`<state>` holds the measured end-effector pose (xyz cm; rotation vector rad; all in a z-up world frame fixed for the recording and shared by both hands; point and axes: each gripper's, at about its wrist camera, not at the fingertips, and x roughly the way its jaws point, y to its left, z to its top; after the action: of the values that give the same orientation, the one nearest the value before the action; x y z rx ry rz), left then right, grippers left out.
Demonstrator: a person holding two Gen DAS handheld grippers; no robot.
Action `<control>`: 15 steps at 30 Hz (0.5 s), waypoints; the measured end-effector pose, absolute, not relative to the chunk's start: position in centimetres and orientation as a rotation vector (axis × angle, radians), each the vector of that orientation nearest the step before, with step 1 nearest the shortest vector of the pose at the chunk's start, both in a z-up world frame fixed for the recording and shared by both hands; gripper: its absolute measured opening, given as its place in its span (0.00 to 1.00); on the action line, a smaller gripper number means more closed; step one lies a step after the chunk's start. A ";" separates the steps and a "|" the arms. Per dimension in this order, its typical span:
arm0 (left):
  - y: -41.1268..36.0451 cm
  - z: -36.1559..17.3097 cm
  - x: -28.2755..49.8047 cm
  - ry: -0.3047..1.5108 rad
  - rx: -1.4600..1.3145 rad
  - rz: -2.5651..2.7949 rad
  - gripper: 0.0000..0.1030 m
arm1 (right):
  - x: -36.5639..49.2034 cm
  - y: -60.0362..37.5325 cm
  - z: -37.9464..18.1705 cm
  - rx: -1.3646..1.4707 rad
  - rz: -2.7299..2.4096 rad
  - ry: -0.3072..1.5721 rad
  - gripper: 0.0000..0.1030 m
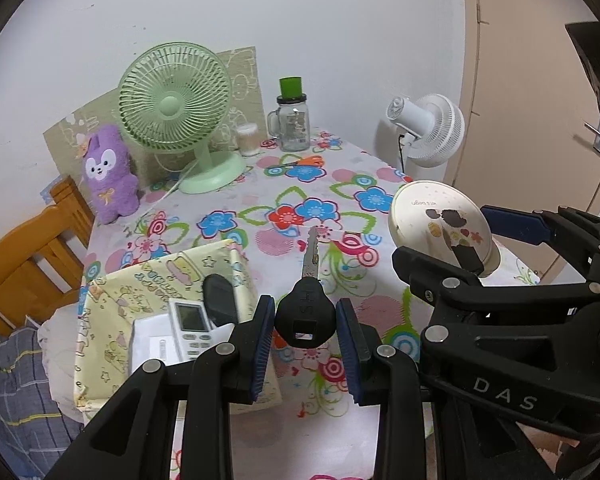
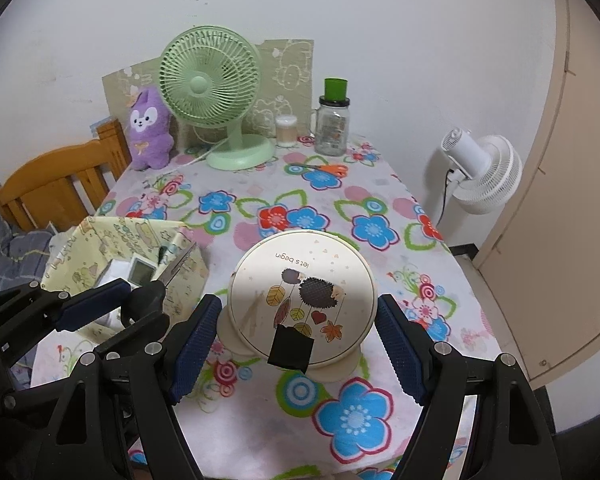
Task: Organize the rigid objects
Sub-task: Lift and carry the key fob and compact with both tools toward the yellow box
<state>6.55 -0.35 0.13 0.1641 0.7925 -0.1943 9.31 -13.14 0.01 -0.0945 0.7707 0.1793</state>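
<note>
My left gripper [image 1: 305, 322] is shut on a black-headed key [image 1: 306, 312], its silver blade pointing forward above the flowered tablecloth [image 1: 292, 208]. It also shows in the right wrist view [image 2: 140, 300], beside the yellow fabric box [image 2: 112, 248]. The box [image 1: 148, 292] holds a white remote [image 1: 190, 328], a black object [image 1: 220, 298] and a white box. My right gripper [image 2: 296, 340] is open with its fingers on either side of a round cream mirror [image 2: 302, 296] with a hedgehog picture, standing on the table. The mirror also shows in the left wrist view [image 1: 440, 224].
At the table's back stand a green fan [image 2: 212, 84], a purple plush [image 2: 148, 132], a glass jar with a green lid [image 2: 334, 120], a small cotton-swab jar [image 2: 286, 130] and orange scissors [image 2: 324, 169]. A wooden chair [image 2: 56, 184] is left; a white fan [image 2: 480, 172] and door right.
</note>
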 end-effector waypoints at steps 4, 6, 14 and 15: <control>0.5 0.1 6.8 0.792 0.159 -0.185 0.30 | 9.6 -12.0 -0.1 -0.099 0.189 0.773 0.77; 1.1 0.1 6.8 0.792 0.155 -0.180 0.30 | 9.7 -11.5 -0.1 -0.105 0.194 0.774 0.77; 3.1 -0.3 7.2 0.798 0.139 -0.158 0.30 | 10.2 -9.4 -0.4 -0.118 0.219 0.783 0.77; 3.4 -0.4 7.3 0.800 0.137 -0.154 0.30 | 10.3 -9.0 -0.4 -0.120 0.222 0.784 0.77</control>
<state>7.33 3.40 -0.38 0.1365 0.8004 -0.1542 10.30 -9.03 -0.43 -0.1198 0.7844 0.2220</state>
